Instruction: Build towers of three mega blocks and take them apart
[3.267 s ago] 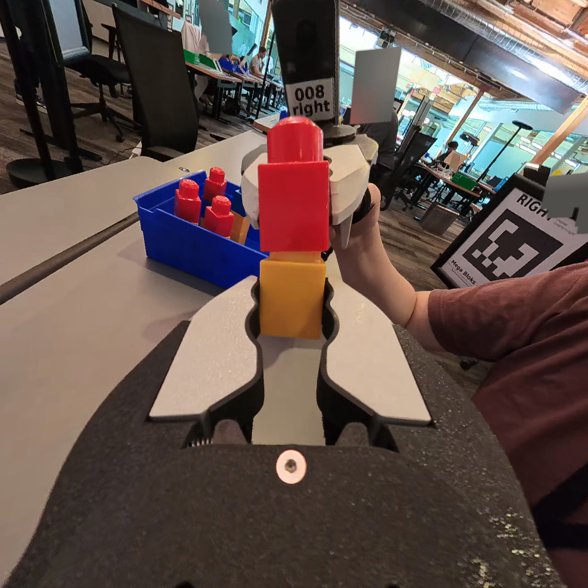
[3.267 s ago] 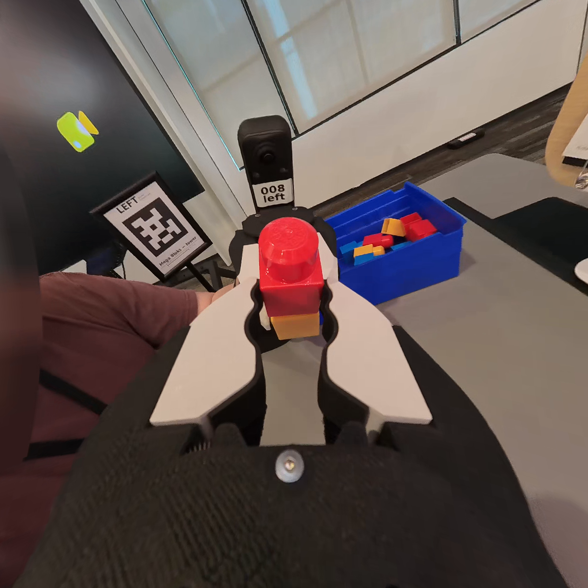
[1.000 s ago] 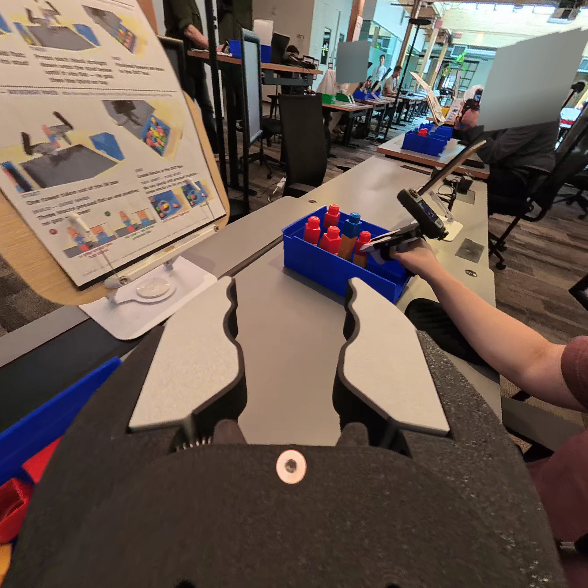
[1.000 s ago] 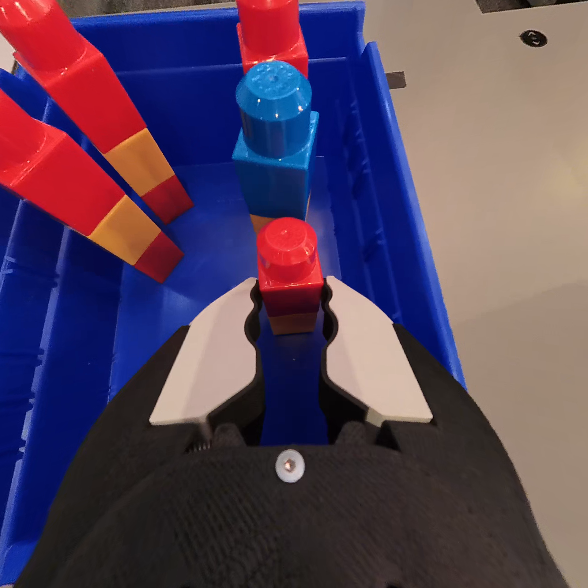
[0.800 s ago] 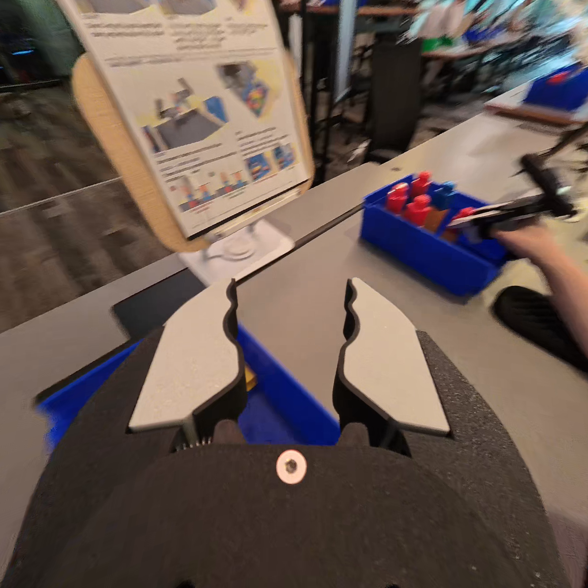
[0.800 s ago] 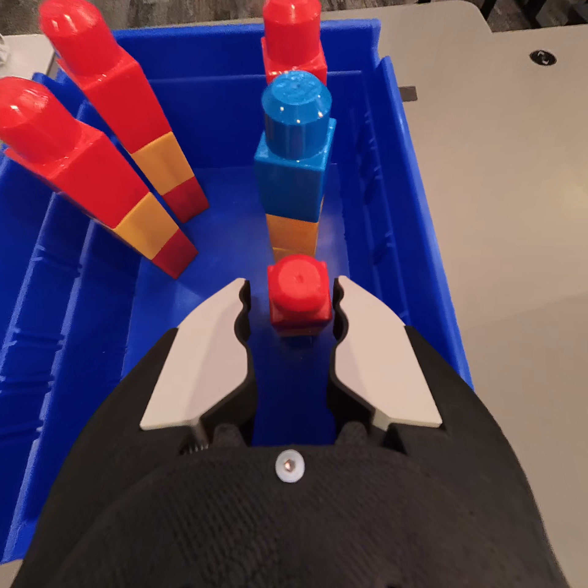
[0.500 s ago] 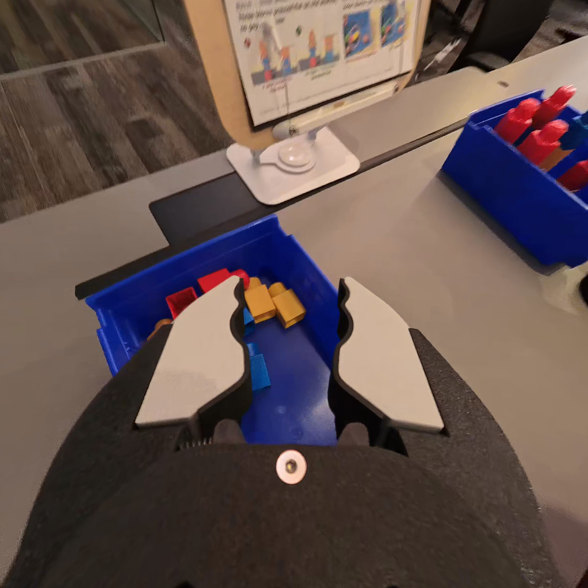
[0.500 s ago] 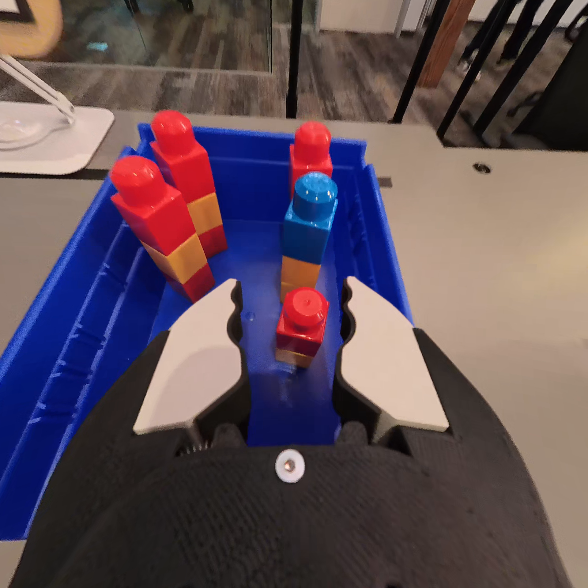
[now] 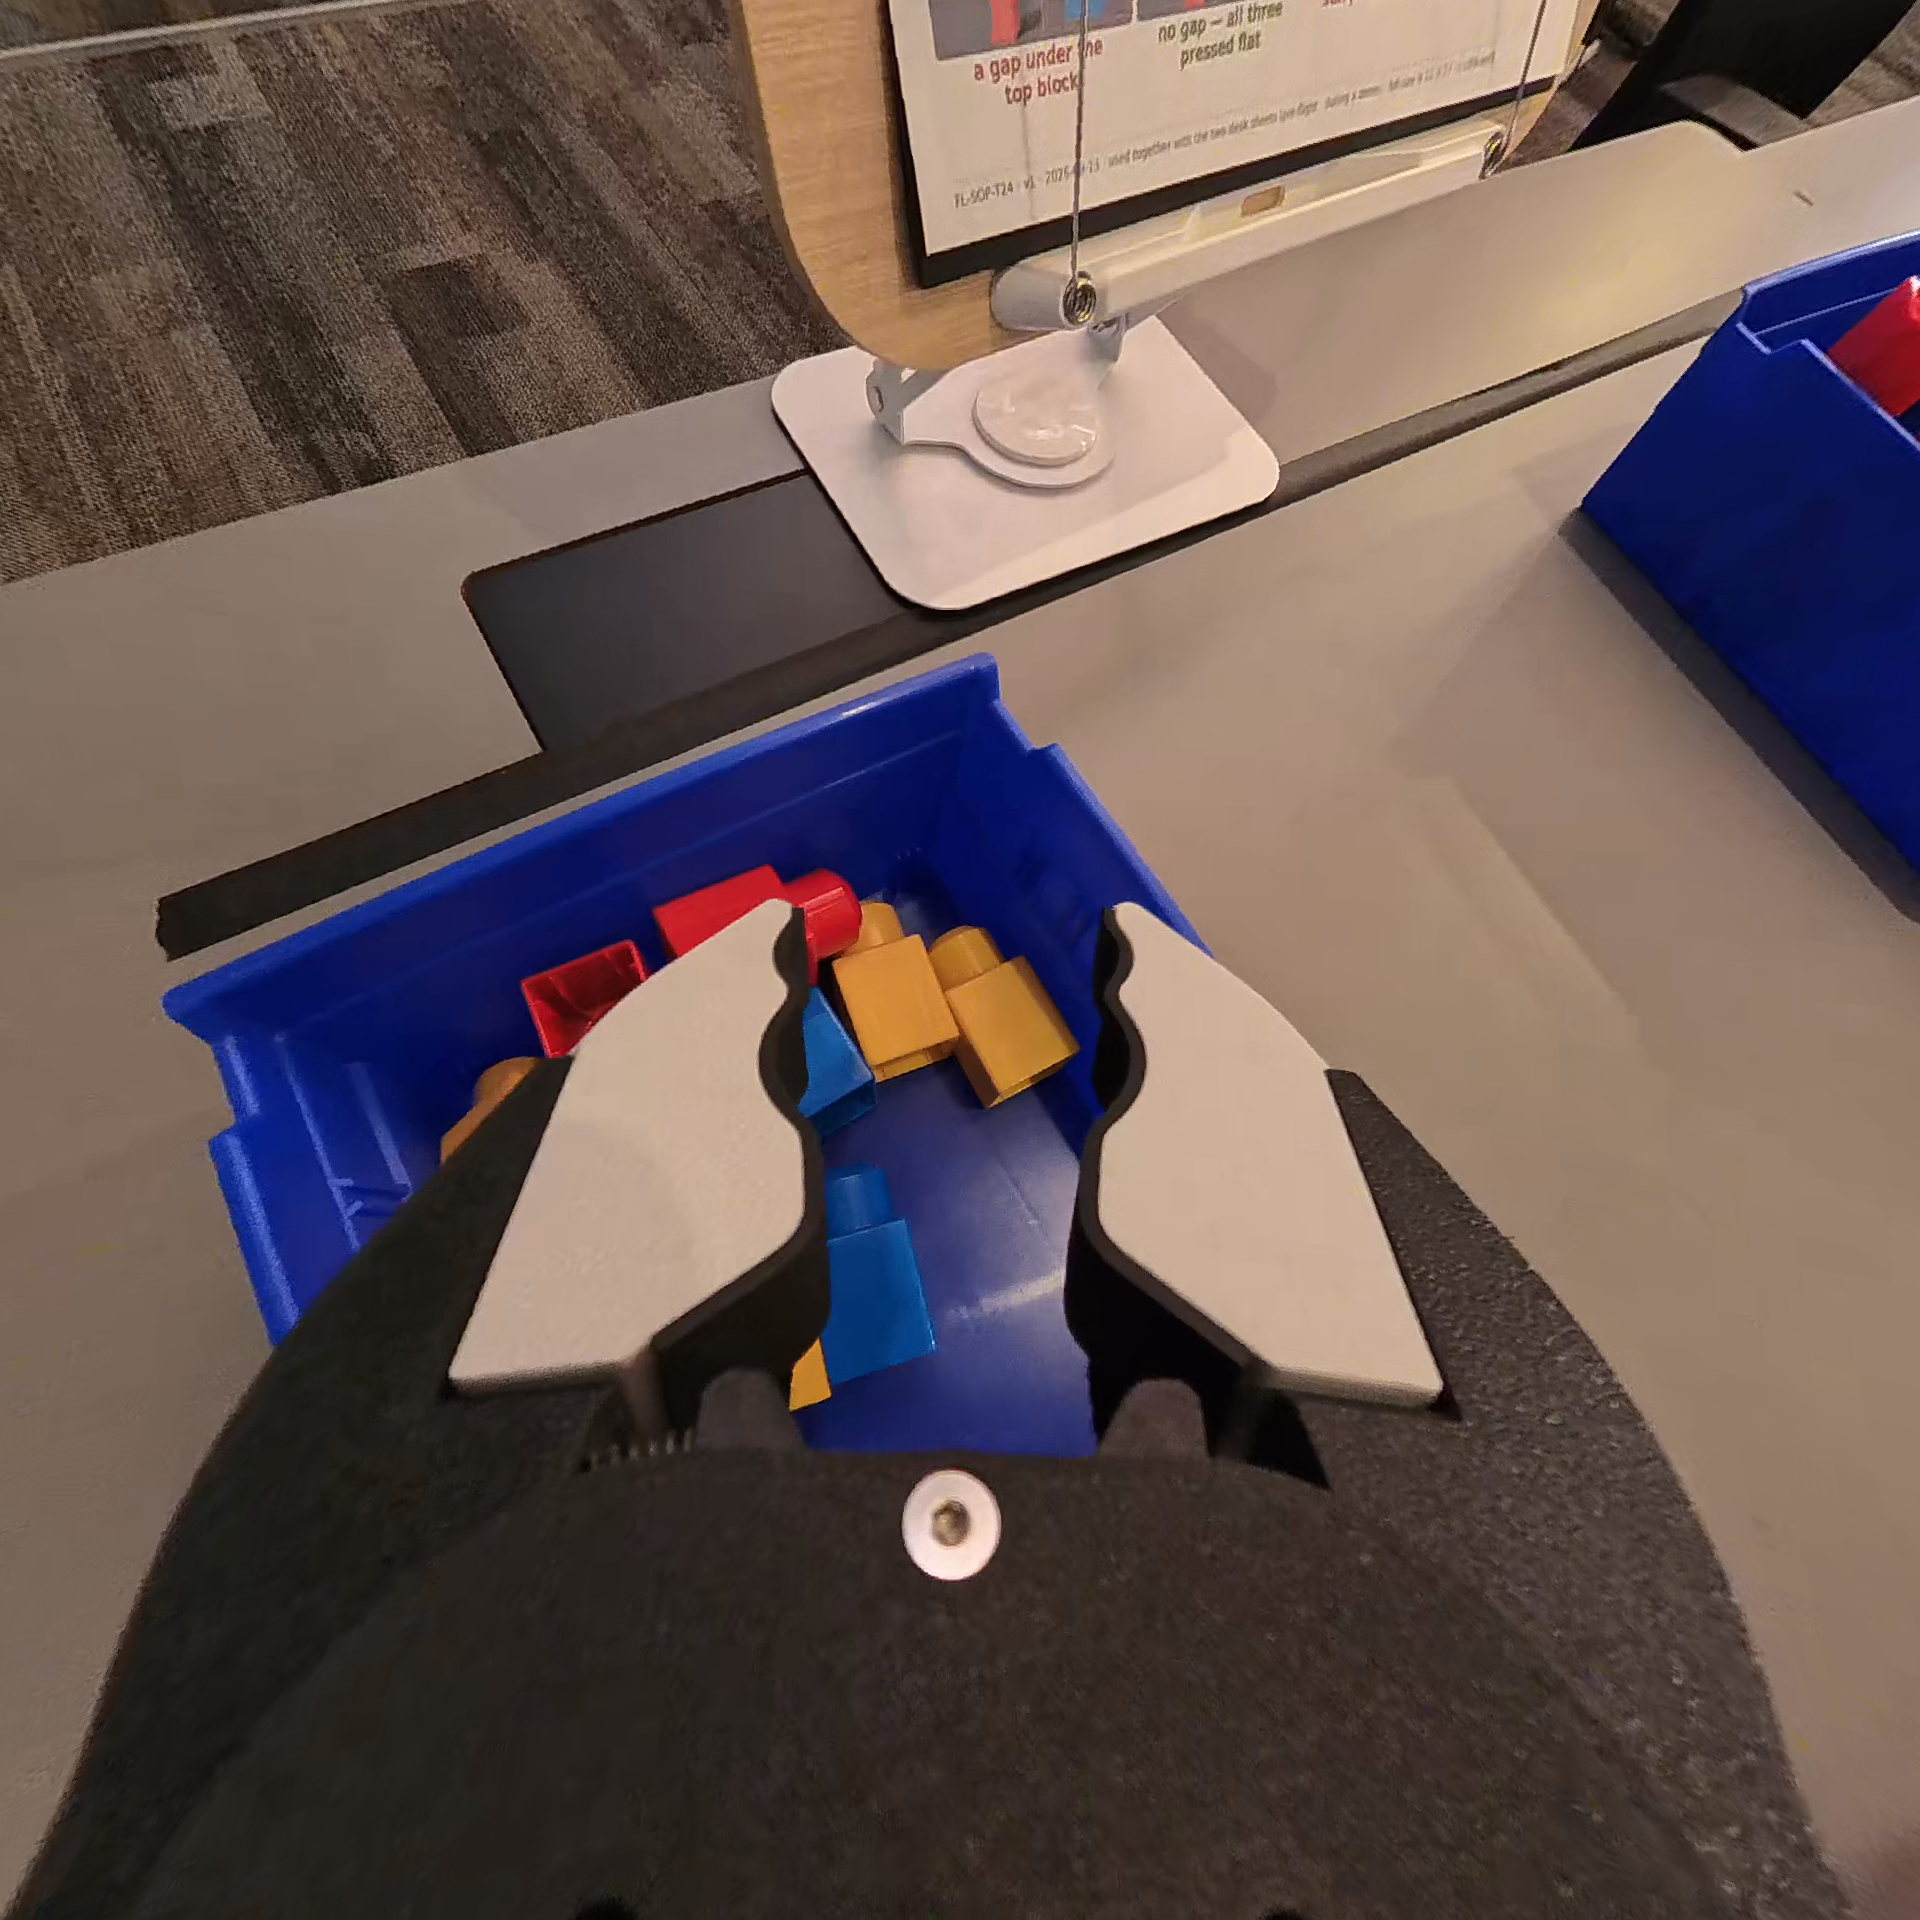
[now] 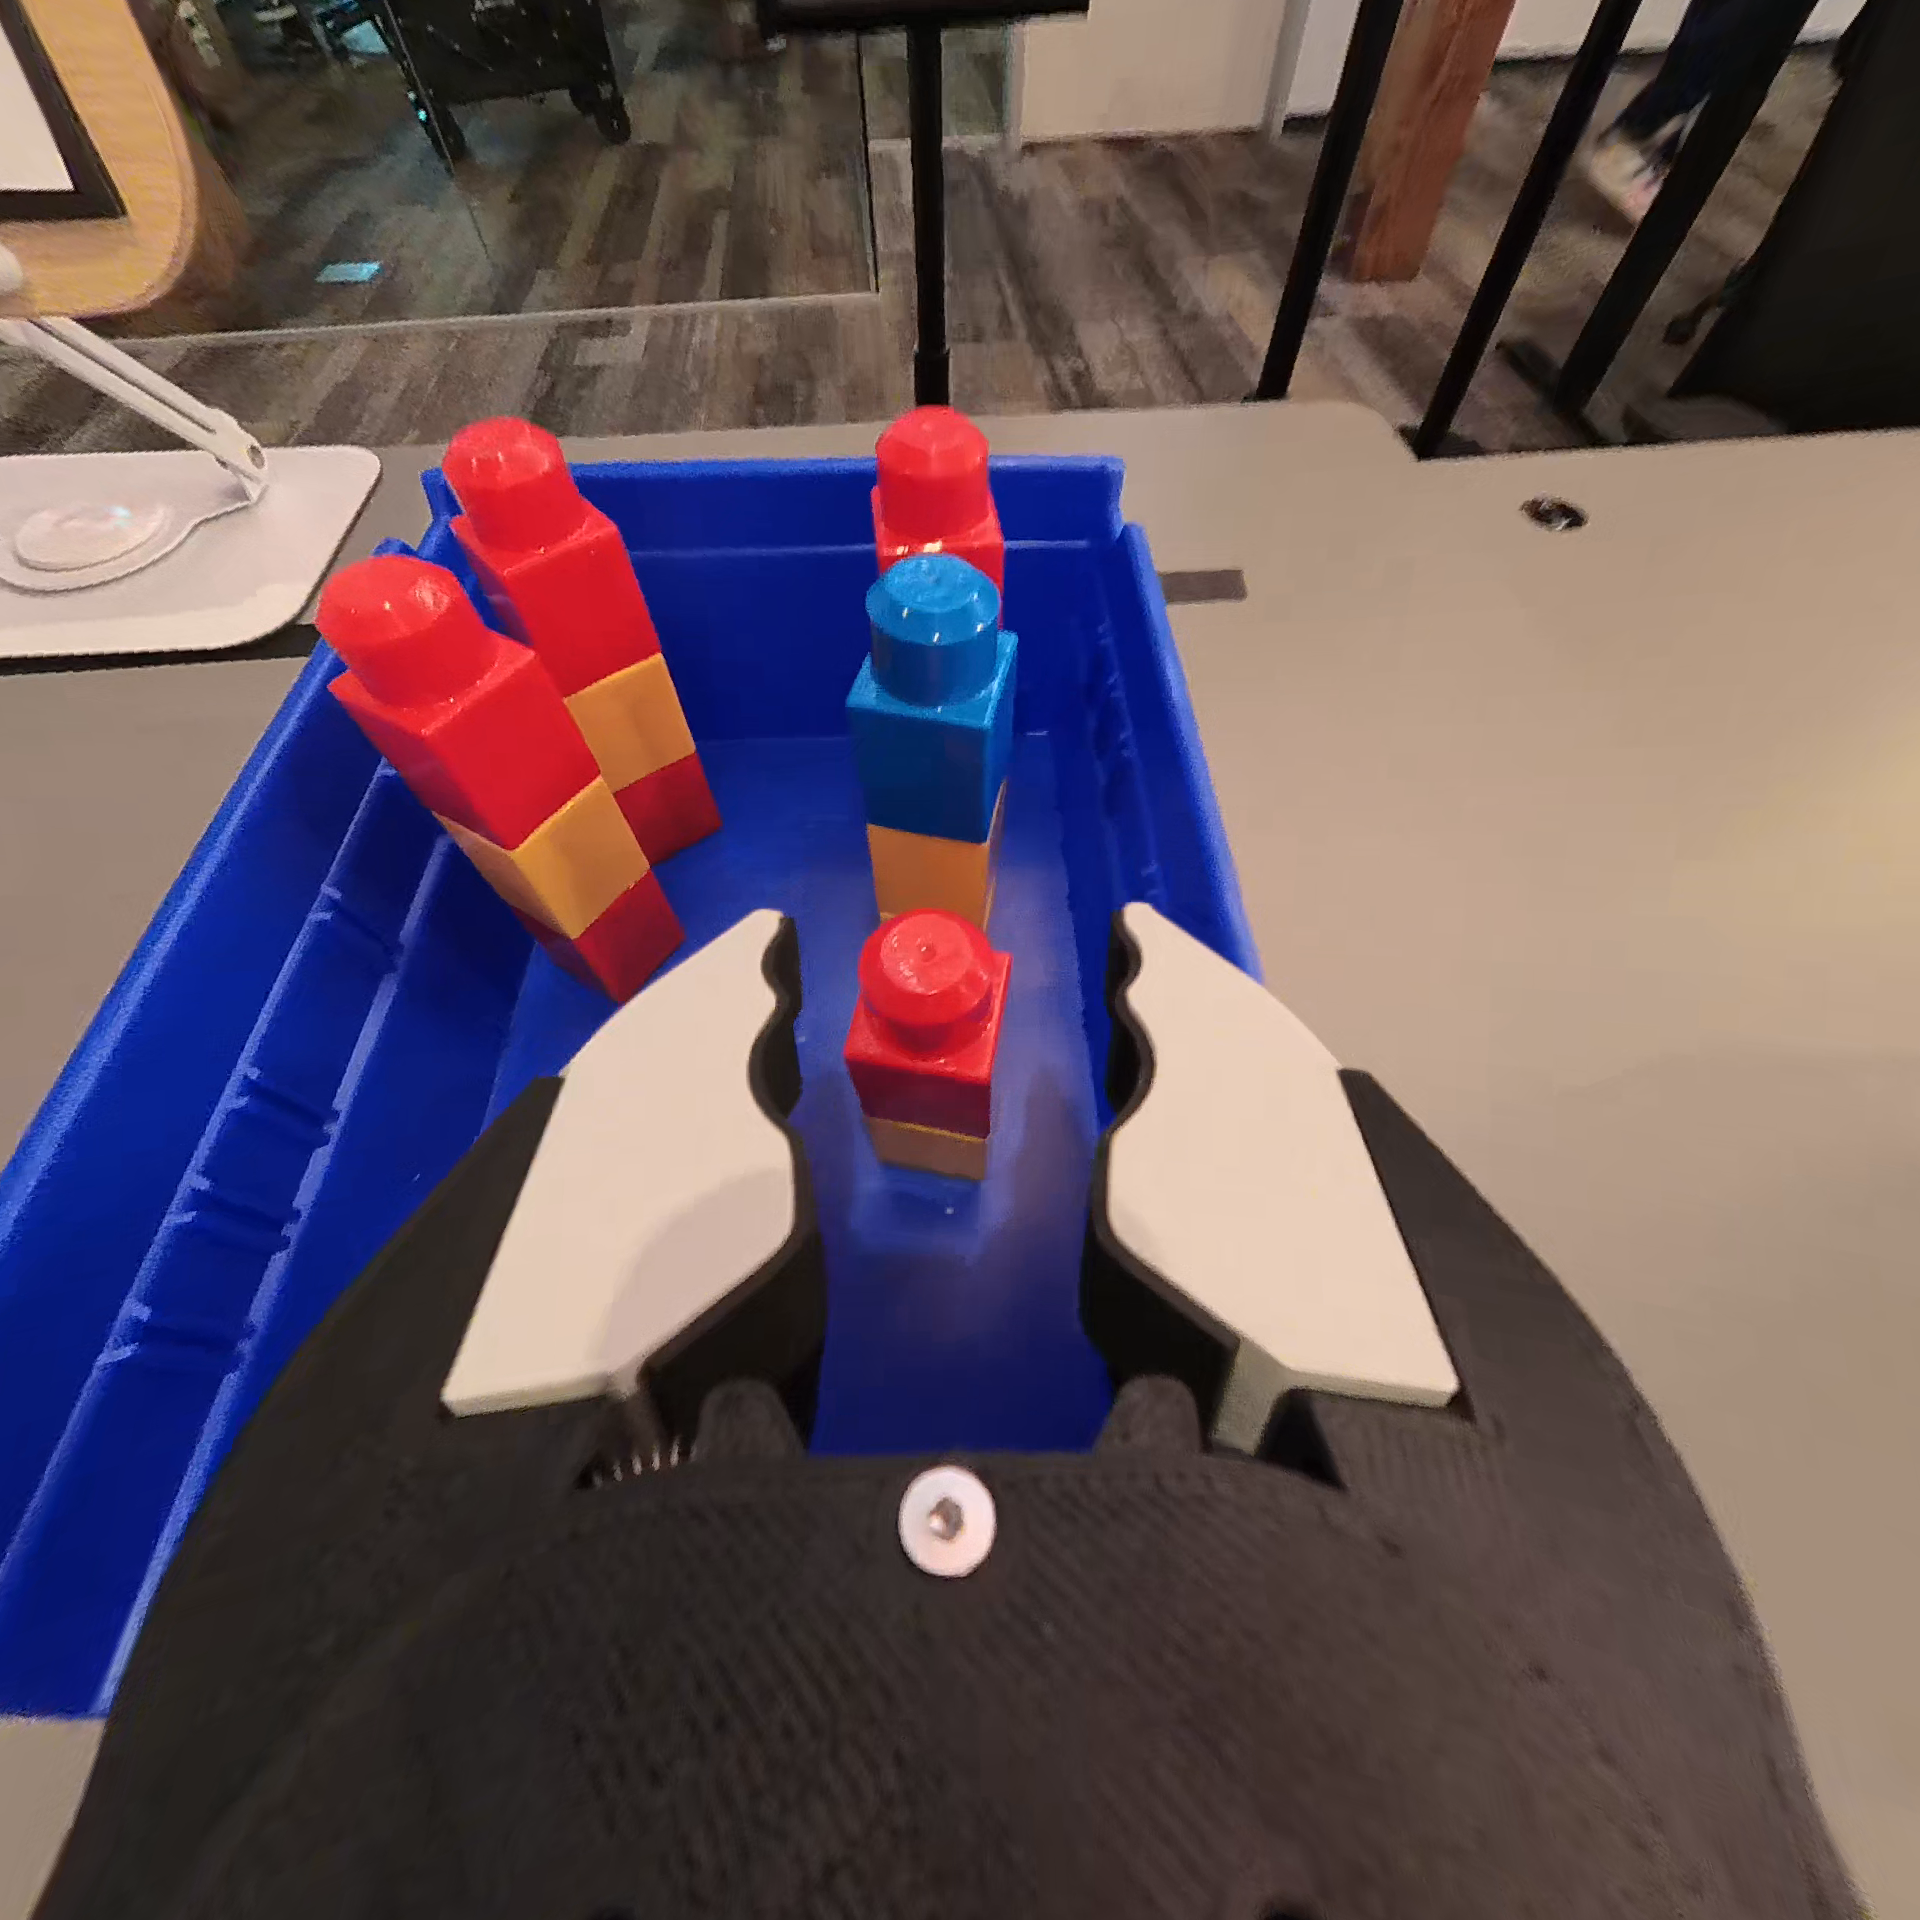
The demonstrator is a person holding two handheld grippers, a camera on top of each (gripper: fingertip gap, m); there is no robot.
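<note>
Raised off the tower, right claw (image 10: 951,997) overlooks grey table (image 10: 1558,831); dark wood floor (image 10: 675,229).

A: What do the grippers look like?

B: The left gripper (image 9: 951,1023) has a black, grainy body and two flat grey fingers (image 9: 665,1132) with wavy black inner edges.

A: Any hardware?

B: A silver screw (image 9: 950,1524) sits centred near the body's edge. The right gripper (image 10: 945,1023) matches, with a ribbed black body and its own screw (image 10: 945,1524).
</note>
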